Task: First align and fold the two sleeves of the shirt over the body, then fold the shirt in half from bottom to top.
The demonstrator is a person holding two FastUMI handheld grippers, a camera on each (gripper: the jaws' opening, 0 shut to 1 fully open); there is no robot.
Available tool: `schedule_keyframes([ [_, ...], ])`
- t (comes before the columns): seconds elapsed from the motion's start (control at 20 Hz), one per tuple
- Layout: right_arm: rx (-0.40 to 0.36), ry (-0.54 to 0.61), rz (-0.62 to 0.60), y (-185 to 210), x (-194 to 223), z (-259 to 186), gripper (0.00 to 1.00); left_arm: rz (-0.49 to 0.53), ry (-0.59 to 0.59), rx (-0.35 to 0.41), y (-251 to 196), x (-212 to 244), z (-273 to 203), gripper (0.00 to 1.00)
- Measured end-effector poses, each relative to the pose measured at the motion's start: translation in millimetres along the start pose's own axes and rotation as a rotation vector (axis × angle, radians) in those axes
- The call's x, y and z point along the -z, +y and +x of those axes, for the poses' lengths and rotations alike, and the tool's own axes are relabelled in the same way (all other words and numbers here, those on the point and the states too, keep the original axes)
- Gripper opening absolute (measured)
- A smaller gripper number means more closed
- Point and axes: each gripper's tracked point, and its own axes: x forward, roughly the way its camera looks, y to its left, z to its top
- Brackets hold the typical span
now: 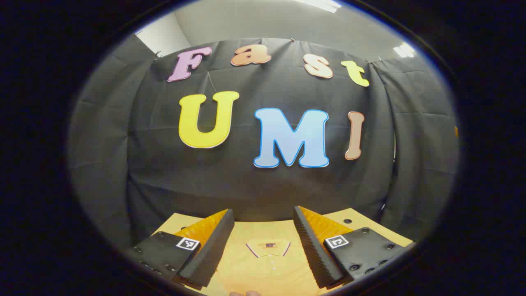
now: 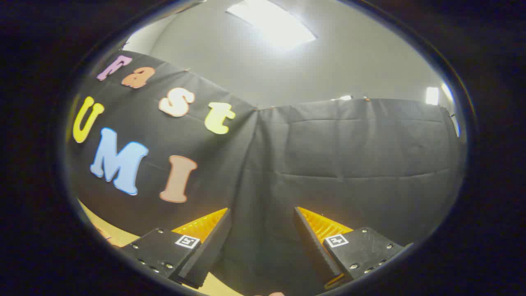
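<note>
Yellow shirt [image 1: 267,263] lies flat on the tabletop [image 1: 361,220], collar visible between my left gripper [image 1: 263,246] jaws, spread wide, empty. My right gripper [image 2: 263,246] likewise gapes, holding nothing.

Shirt [image 1: 269,263]: lies flat on the table [image 1: 361,222], collar toward the booth wall [image 1: 254,189].
Left gripper [image 1: 263,246]: above the shirt, collar between its spread fingers.
Booth wall: stands behind the table's far edge.
Right gripper [image 2: 261,246]: faces the wall's corner [image 2: 254,164], fingers apart.
Table in right gripper view [image 2: 111,236]: low, left of the fingers.
</note>
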Motion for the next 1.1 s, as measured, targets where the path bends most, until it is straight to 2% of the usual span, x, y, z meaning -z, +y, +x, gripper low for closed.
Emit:
schedule_keyframes([
  [0.1, -0.099, -0.006, 0.036, 41, -15, -9, 0.95, 0.01, 0.0, -0.005, 4, 0, -2, 0.95],
  [0.15, -0.128, -0.007, 0.063, 56, -16, -12, 0.97, 0.013, -0.001, -0.01, 7, 0, -3, 0.94],
  [0.2, -0.154, -0.008, 0.086, 70, -21, -14, 0.95, 0.013, -0.001, -0.014, 8, 0, -4, 0.94],
  [0.25, -0.179, -0.006, 0.113, 60, -13, -10, 0.95, 0.014, 0.001, -0.022, 10, 0, -5, 0.94],
  [0.35, -0.224, 0.004, 0.134, 82, -13, -10, 0.97, 0.012, 0.003, -0.042, 17, 3, -8, 0.94],
  [0.6, -0.315, 0.03, 0.172, 116, -10, -8, 0.95, 0.021, 0.007, -0.101, 38, 2, -17, 0.94],
  [0.9, -0.436, 0.143, 0.218, 175, 30, -11, 0.95, 0.032, 0.007, -0.176, 65, 0, -32, 0.94],
  [0.95, -0.458, 0.174, 0.223, 187, 43, -13, 0.95, 0.035, 0.007, -0.188, 69, 0, -35, 0.96],
  [1.0, -0.482, 0.208, 0.225, 199, 57, -15, 0.97, 0.039, 0.007, -0.202, 73, -1, -38, 0.95],
  [1.1, -0.529, 0.283, 0.224, 228, 89, -18, 0.95, 0.044, 0.011, -0.229, 81, 0, -42, 0.95],
])
